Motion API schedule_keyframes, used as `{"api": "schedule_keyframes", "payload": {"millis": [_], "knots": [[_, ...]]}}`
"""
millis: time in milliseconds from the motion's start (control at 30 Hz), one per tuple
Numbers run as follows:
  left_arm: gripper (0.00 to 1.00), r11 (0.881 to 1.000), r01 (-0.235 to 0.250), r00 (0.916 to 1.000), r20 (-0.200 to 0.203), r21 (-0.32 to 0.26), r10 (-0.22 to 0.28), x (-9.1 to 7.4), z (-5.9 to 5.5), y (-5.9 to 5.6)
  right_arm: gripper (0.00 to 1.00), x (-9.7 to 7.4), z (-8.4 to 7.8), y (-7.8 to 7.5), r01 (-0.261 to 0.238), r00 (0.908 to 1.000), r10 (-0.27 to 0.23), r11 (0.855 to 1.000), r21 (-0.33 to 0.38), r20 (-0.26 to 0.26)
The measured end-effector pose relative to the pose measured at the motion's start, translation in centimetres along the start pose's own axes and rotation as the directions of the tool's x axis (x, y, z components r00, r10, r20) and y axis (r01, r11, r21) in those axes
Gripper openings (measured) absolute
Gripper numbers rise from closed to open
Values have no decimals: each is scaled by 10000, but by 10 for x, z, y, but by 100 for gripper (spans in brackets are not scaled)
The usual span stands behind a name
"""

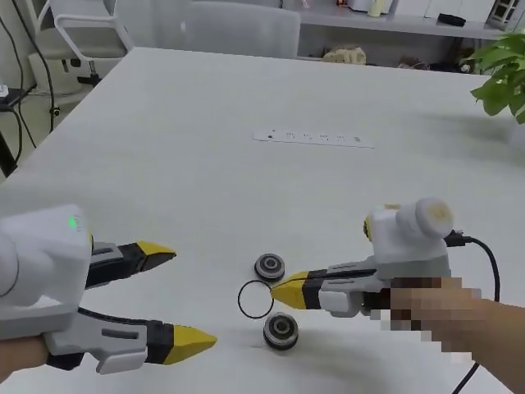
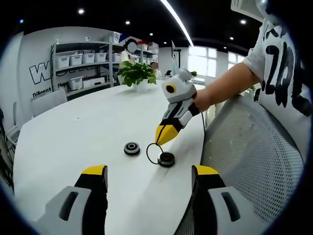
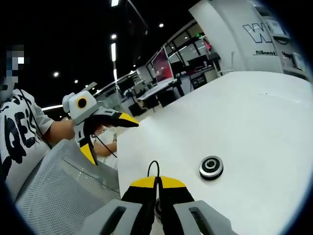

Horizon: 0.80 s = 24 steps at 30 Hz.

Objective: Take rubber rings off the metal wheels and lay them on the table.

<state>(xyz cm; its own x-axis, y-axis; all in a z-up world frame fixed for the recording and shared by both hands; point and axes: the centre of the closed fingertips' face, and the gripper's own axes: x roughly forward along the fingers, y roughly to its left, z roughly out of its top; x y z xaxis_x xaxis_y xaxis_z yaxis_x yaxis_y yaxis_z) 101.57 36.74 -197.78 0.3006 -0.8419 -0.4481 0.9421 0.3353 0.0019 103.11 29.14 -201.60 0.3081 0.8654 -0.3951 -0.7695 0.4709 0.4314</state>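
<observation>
Rubber ring pinched over the white table.
Left gripper spread wide, holding nothing, well left of the work. Right gripper pressed together on the black rubber ring, which juts from its tips between far wheel and near wheel.

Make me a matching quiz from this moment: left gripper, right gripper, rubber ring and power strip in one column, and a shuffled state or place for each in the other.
Things:
1. left gripper
2. right gripper
3. rubber ring
4. power strip

States or places:
A. lies flat, well beyond both grippers
B. jaws shut
C. jaws wide apart, nothing between them
D. pinched at yellow jaw tips

Pairs: 1-C, 2-B, 3-D, 4-A.
</observation>
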Motion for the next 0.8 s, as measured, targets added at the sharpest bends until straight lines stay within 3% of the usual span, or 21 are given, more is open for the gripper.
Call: {"api": "schedule_keyframes", "payload": {"millis": [800], "knots": [[71,9996,-176,9998,-49,-225,175,-6,-5,1,0,29,-9,-6,475,9980,-480,9988,-151,-403]]}}
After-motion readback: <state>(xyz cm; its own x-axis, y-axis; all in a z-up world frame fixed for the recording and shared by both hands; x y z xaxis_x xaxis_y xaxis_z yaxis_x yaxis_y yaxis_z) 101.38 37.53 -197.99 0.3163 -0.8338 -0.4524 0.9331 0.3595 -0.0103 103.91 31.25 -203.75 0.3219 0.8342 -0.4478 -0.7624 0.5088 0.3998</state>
